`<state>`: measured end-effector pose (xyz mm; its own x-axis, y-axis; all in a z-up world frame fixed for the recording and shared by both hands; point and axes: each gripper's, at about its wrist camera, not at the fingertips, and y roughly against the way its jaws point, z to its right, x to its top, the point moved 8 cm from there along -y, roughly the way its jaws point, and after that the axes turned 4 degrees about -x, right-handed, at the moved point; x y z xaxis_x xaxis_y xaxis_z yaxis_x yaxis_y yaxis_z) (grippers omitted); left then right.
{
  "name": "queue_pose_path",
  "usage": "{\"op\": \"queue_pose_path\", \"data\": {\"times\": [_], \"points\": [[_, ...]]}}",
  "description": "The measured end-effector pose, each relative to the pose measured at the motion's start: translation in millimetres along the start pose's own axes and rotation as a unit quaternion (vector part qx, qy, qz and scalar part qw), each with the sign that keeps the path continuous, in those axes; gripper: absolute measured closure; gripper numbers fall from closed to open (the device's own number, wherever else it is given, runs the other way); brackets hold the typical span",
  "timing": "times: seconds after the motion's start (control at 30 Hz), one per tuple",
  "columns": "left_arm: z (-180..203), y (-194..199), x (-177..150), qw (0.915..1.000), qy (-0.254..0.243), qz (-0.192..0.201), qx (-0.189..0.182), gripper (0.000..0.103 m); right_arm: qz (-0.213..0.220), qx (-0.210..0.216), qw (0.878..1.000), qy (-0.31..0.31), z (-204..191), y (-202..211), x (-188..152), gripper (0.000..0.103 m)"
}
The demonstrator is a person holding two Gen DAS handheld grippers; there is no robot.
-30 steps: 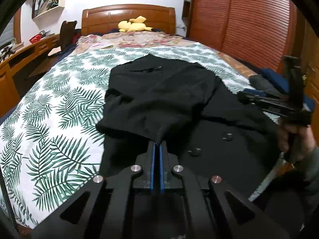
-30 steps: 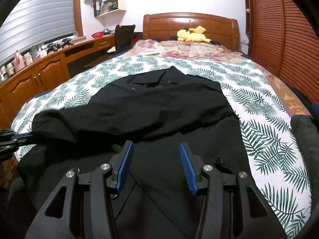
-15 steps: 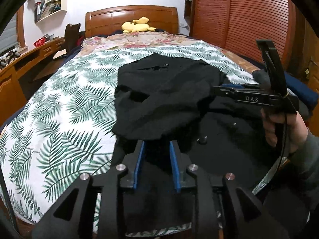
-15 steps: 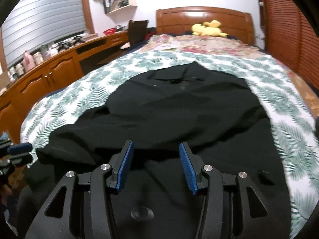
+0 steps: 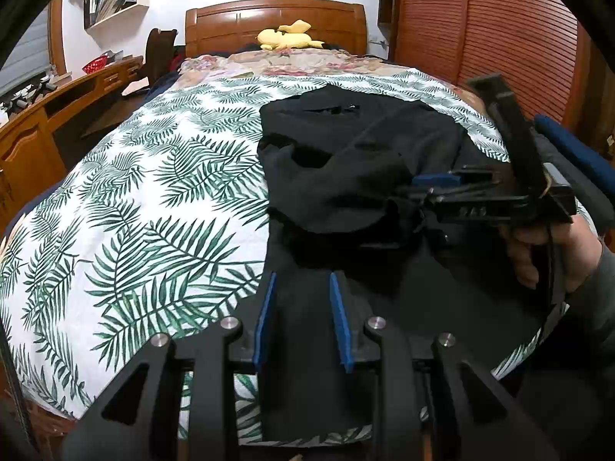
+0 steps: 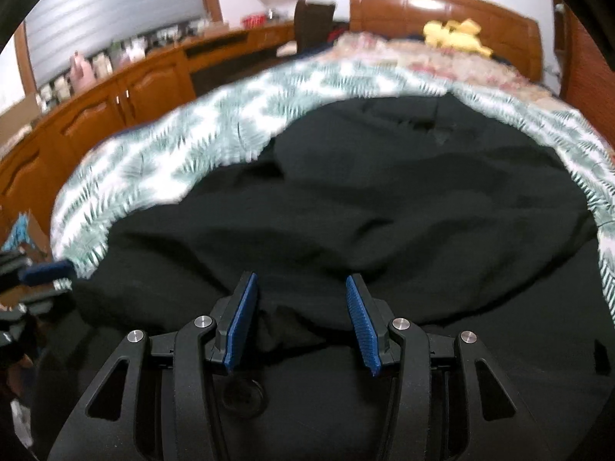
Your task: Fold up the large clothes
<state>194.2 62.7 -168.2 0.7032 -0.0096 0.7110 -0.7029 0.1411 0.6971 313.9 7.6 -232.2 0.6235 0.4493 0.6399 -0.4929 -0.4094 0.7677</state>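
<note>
A black coat [image 5: 365, 161] lies on the right half of the leaf-print bed [image 5: 153, 199], one sleeve folded across. The left gripper [image 5: 301, 320], just opened, stands narrow and empty; the right gripper [image 6: 301, 322] hovers wide, empty. Next, I judge: grasp the near hem

**Cloth, wood and matt plastic**

The large black coat [image 5: 357, 176] was matt, thick woven cloth with dull round buttons. The white bedspread with green fern print [image 5: 153, 199] looked like smooth cotton. The curved wooden headboard [image 5: 275, 19] was glossy, varnished brown. The left gripper [image 5: 301, 299] had matt black plastic arms, bright metal screws and ribbed blue rubbery pads [image 5: 340, 322]. The yellow plush toy [image 5: 286, 36] looked soft
</note>
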Motion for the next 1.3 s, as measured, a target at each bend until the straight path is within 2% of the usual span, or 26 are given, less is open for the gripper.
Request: {"op": "queue_pose_path", "data": {"times": [0.13,0.33,0.5,0.67,0.8,0.93,1.0,1.3], "points": [[-7,-3,-6,0.9999,0.003,-0.007,0.008,0.076,-0.009,-0.003,1.0,0.006,-1,-4,-3,0.054],[-23,-8,-22,0.9994,0.012,-0.026,0.019,0.074,0.025,-0.011,0.999,0.016,-4,14,1,0.054],[-31,-6,-29,0.9993,0.017,-0.026,0.019,0.068,0.047,0.006,0.998,0.042,-24,25,2,0.054],[-38,-9,-29,0.999,0.018,-0.025,0.03,0.065,0.035,0.035,0.996,0.08,-51,22,-4,0.054],[-45,-15,-28,0.9985,0.019,-0.024,0.046,0.061,0.016,0.027,0.994,0.106,-62,11,-12,0.054],[-55,-21,-26,0.9978,0.031,-0.023,0.053,0.056,0.015,0.033,0.995,0.098,-59,10,-12,0.054],[-60,-24,-24,0.9974,0.033,-0.021,0.06,0.05,0.014,0.033,0.995,0.097,-59,10,-13,0.054],[-71,-27,-21,0.996,0.042,-0.022,0.076,0.049,0.024,0.022,0.995,0.099,-57,17,-14,0.054]]}}
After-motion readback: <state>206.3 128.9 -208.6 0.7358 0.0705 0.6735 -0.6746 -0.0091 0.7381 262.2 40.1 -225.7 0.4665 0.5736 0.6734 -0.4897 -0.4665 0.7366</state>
